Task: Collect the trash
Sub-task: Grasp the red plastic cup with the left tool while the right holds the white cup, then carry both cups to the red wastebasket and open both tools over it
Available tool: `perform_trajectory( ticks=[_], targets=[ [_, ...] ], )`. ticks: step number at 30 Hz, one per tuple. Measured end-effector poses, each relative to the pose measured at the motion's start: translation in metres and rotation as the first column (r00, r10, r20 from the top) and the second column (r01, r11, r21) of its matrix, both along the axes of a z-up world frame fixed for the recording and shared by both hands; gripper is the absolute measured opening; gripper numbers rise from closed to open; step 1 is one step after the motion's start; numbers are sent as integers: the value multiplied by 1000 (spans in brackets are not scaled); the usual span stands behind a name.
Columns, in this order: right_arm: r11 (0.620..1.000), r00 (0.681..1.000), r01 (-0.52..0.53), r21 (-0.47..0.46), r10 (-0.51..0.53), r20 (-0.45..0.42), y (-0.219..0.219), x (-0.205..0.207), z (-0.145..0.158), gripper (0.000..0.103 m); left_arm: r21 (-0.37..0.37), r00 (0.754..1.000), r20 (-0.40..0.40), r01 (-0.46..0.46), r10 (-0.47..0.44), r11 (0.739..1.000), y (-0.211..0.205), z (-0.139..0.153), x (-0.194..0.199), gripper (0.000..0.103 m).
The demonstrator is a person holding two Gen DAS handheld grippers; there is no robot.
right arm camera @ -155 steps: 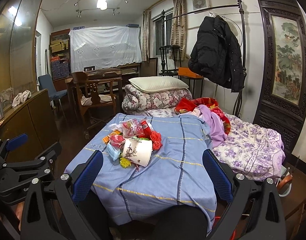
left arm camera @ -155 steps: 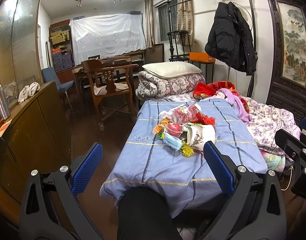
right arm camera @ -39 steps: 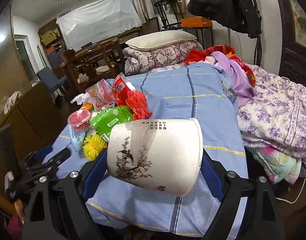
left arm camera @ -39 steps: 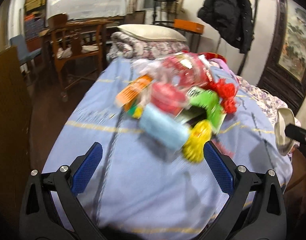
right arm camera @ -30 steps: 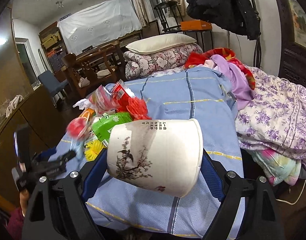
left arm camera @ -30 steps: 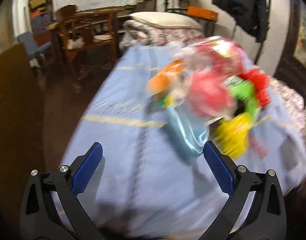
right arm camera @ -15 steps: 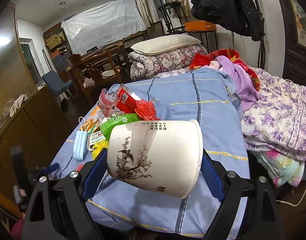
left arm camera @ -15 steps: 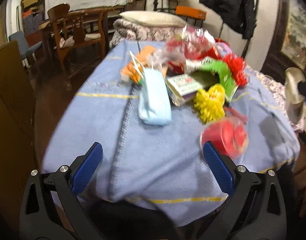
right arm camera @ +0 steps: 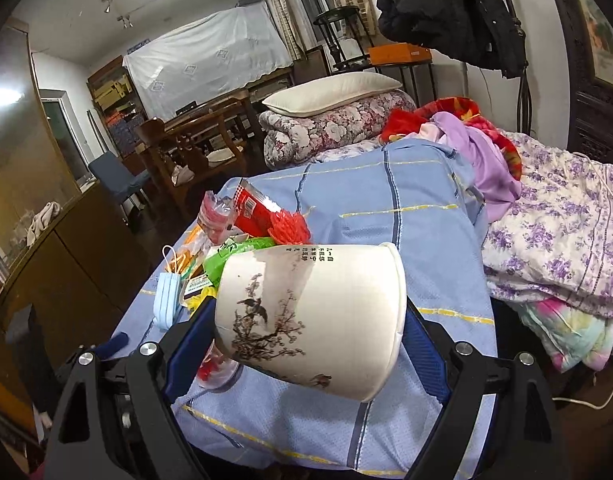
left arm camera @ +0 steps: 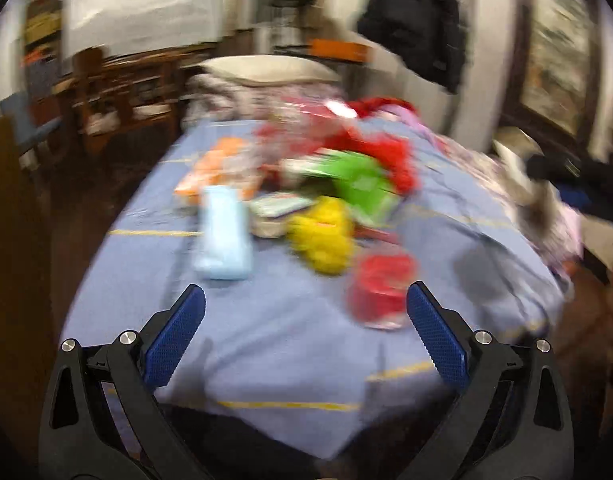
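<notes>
My right tool (right arm camera: 306,320) is clamped across a white paper bin (right arm camera: 312,316) printed with a dark branch-and-bird design; I have it lying on its side between the blue pads, its open rim facing right, raised above the near end of the blue checked cloth (right arm camera: 406,220) that covers the bed. My left tool (left arm camera: 306,314) stands with its pads wide apart and nothing between them, hovering over the near edge of that same cloth; this view is smeared by motion, so fine detail is lost. The trash lies in a loose pile on the cloth ahead of me: a light blue face mask (left arm camera: 223,240) on the left, a yellow pom-pom (left arm camera: 322,240) near the middle, a green wrapper (left arm camera: 358,180) behind it, a red wrapper (right arm camera: 252,210) and orange packet (left arm camera: 214,168) further back. A small clear cup with red contents (left arm camera: 382,292) sits nearest, just ahead of my left tool's right pad. A pillow (right arm camera: 332,90) rests on folded floral bedding beyond.
</notes>
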State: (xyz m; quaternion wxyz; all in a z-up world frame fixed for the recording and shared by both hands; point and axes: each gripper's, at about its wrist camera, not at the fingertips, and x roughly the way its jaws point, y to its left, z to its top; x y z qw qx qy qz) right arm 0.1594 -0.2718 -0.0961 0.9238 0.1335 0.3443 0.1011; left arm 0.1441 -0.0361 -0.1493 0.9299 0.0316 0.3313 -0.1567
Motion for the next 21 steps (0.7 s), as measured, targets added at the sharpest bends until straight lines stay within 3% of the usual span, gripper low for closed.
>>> perform_trajectory(
  ticks=[5, 9, 10, 17, 21],
  targets=[
    [999, 1000, 20, -29, -19, 9, -13, -10, 9, 86, 46, 999, 4, 50, -50, 998, -35, -12, 18, 95],
    [996, 998, 60, -59, -60, 1, -33, -32, 6, 87, -24, 993, -86, 77, -78, 997, -35, -25, 39, 59],
    [996, 997, 72, -52, -73, -11, -41, -37, 3, 87, -38, 991, -98, 85, -89, 996, -33, -27, 41, 54],
    [975, 971, 205, 82, -193, -140, -113, -80, -28, 86, -63, 994, -60, 82, -86, 995, -24, -12, 13, 54],
    [956, 947, 287, 67, -273, -171, -145, -113, -38, 86, -85, 994, -42, 94, -98, 992, -24, 5, 0, 54]
  ],
)
